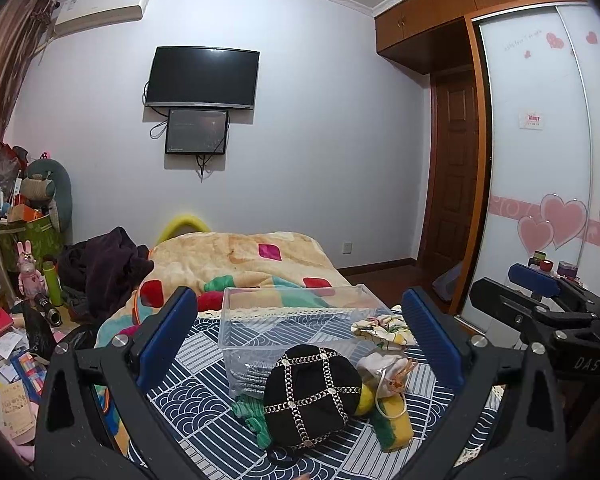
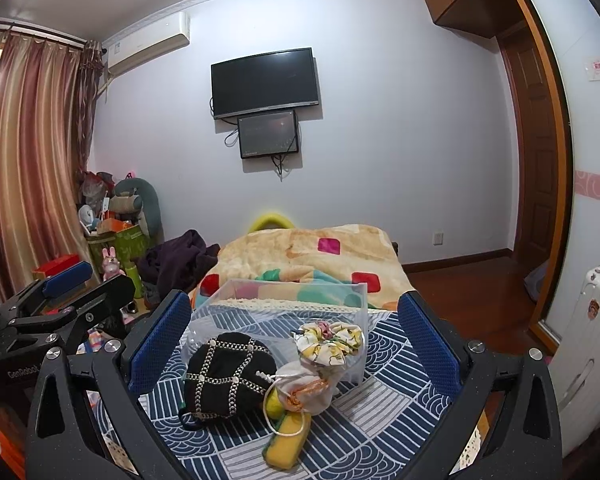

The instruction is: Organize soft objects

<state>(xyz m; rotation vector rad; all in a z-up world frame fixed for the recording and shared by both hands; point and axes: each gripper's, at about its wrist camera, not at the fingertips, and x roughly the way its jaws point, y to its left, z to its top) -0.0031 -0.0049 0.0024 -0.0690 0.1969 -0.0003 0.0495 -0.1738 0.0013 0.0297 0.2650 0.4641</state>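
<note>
The left hand-held gripper hangs above the bench w/ its two blue pads wide apart & nothing between them. Same for the right hand-held gripper: pads far apart, nothing held. Both are up in the air, not touching any soft thing yet.

Going left to right on the blue patterned cloth:
- A green scrunchie peeks out, pressed against the left side of the black pouch.
- The black pouch w/ gold chain squares sits in front of the clear plastic box, touching its near wall.
- A small white drawstring bag leans on the pouch's right side, lying partly on a yellow & green sponge.
- A flowery yellow scrunchie rests by the box's right wall; can't tell if it hangs on the rim or just leans there.

The box looks empty, so prob. no item is put away yet.

How to do it well, I think: pick 1 thing at a time. The black pouch is the biggest & nearest, so start there. Come down over its middle, pinch the fat part, not the chain. Squeeze gently, it's squishy & can slip. Lift straight up so the white bag & its cord don't drag along. The other gripper can hold the box so it doesn't slide.
</note>
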